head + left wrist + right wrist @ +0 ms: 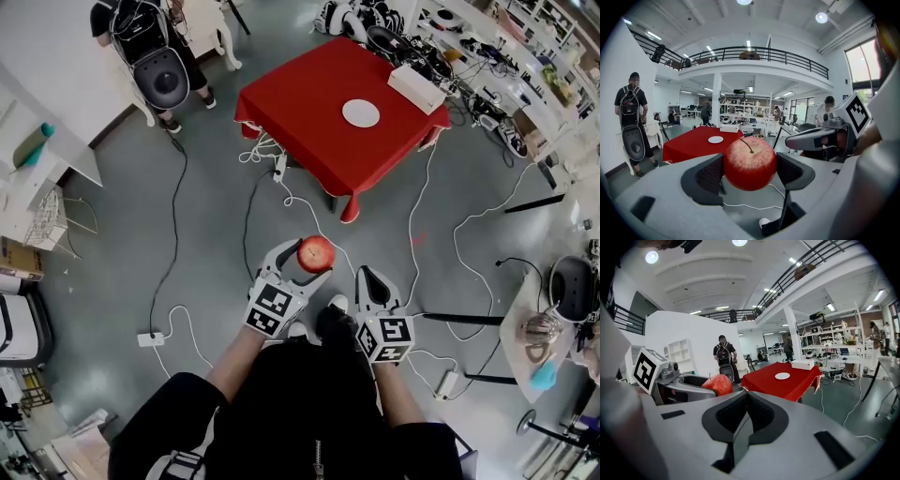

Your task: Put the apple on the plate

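A red apple [316, 253] [750, 162] [718, 385] is clamped between the jaws of my left gripper [305, 263] [749, 171], held above the grey floor some way short of the table. A small white plate [361, 113] [715, 139] [782, 376] lies near the middle of the red-clothed table [309, 112] ahead, with nothing on it. My right gripper [372, 284] [743, 414] hangs just right of the left one, jaws shut and nothing between them.
A white box [416, 87] sits at the table's far right corner. Cables [281, 192] trail over the floor between me and the table. A person with a backpack [155, 52] stands at the far left. Cluttered benches [525, 84] line the right side.
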### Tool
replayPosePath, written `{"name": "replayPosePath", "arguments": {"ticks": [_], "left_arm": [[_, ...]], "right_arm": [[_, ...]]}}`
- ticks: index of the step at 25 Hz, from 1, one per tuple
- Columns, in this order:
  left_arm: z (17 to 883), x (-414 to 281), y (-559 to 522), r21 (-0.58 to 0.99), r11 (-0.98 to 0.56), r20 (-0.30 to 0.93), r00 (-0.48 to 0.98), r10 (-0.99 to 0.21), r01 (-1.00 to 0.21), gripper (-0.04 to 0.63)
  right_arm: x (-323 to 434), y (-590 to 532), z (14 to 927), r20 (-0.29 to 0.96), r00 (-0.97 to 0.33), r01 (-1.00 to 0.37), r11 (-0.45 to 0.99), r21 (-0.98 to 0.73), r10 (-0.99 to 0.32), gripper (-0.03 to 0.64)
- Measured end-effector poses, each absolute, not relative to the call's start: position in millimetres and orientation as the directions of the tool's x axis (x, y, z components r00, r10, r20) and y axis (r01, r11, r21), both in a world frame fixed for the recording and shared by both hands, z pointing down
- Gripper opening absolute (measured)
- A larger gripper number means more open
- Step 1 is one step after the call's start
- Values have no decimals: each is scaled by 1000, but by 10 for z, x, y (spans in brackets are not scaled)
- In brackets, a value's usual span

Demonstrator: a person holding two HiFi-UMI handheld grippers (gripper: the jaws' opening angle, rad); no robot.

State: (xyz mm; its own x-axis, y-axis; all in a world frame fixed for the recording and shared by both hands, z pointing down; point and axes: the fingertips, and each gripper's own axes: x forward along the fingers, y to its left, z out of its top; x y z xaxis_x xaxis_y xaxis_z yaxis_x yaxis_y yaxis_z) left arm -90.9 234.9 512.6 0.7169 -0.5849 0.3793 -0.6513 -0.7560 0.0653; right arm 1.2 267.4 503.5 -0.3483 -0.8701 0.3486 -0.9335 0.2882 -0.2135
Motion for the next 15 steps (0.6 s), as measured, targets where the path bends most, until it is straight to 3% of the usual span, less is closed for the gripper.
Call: {"name": "replayPosePath", "arguments": {"ticks": [15], "left_arm": [[5054, -68, 1438, 64, -727, 408, 682, -607, -684, 359]], "right_arm": [[860, 1772, 4937, 353, -401, -913, 340, -224, -845, 9]]}}
